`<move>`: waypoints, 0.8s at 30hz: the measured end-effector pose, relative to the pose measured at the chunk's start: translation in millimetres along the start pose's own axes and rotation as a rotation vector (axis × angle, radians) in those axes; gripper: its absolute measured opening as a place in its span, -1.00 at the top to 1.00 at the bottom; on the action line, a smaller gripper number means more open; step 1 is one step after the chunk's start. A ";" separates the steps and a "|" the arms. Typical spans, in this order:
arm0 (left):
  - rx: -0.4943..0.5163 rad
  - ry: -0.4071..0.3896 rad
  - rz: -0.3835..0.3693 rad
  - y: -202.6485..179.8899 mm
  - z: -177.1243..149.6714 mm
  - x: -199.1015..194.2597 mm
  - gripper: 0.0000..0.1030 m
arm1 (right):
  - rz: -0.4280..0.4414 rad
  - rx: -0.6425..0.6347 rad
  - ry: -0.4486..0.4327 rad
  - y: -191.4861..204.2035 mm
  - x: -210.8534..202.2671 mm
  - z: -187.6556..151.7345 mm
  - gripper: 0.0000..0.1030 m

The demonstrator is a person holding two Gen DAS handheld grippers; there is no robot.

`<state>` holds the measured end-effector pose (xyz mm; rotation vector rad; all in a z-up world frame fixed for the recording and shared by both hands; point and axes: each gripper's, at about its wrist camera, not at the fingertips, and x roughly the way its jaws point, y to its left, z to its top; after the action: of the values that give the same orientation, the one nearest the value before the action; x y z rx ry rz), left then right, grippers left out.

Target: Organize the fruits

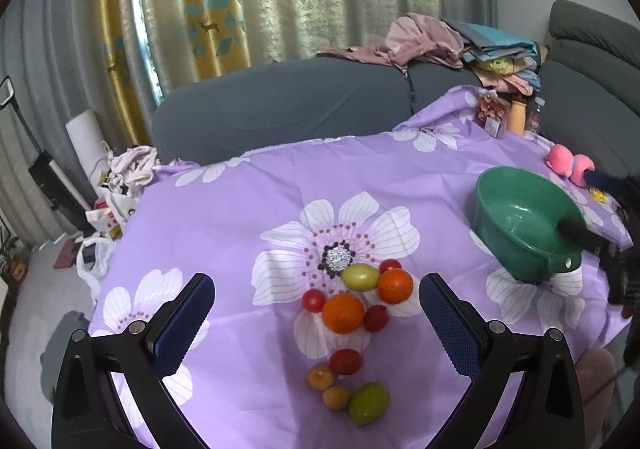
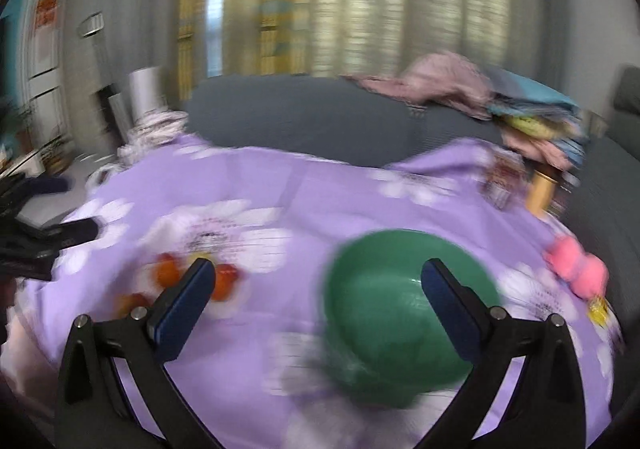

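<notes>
Several fruits lie on the purple flowered cloth [image 1: 240, 209]: two oranges [image 1: 343, 313], red tomatoes [image 1: 345, 361], green fruits [image 1: 368, 403] and two small brownish ones [image 1: 336, 397]. My left gripper [image 1: 316, 303] is open and empty, held above the pile. A green bowl [image 1: 524, 217] stands to the right, empty. In the blurred right wrist view my right gripper [image 2: 318, 291] is open and empty over the cloth, its right finger over the green bowl [image 2: 384, 313]; the fruits [image 2: 168, 275] show behind its left finger.
A grey sofa [image 1: 280, 105] with piled clothes [image 1: 432, 41] runs behind the table. A pink toy [image 1: 570, 163], a snack jar [image 1: 490, 113] and a tan bottle [image 1: 517, 117] stand at the far right. Bags and clutter [image 1: 108, 209] lie on the floor left.
</notes>
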<state>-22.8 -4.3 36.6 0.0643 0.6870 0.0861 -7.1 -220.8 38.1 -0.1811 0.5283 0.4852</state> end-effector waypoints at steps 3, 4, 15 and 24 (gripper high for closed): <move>-0.020 0.000 0.006 6.4 -3.7 -1.6 -0.97 | 0.086 -0.038 0.026 27.0 6.8 5.4 -1.00; -0.026 0.002 0.004 8.6 -5.3 -2.0 -0.97 | 0.114 -0.051 0.039 35.8 10.3 6.0 -1.00; -0.076 0.072 -0.093 19.9 -18.1 7.9 -0.97 | 0.246 -0.005 0.142 69.8 21.2 -6.8 -1.00; -0.134 0.141 -0.172 27.2 -25.1 21.1 -0.97 | 0.168 0.020 0.249 72.7 32.7 -17.9 -1.00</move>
<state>-24.1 25.7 6.3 -0.1309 0.8228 -0.0288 -25.8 -149.6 2.6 -0.1794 0.7965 0.6250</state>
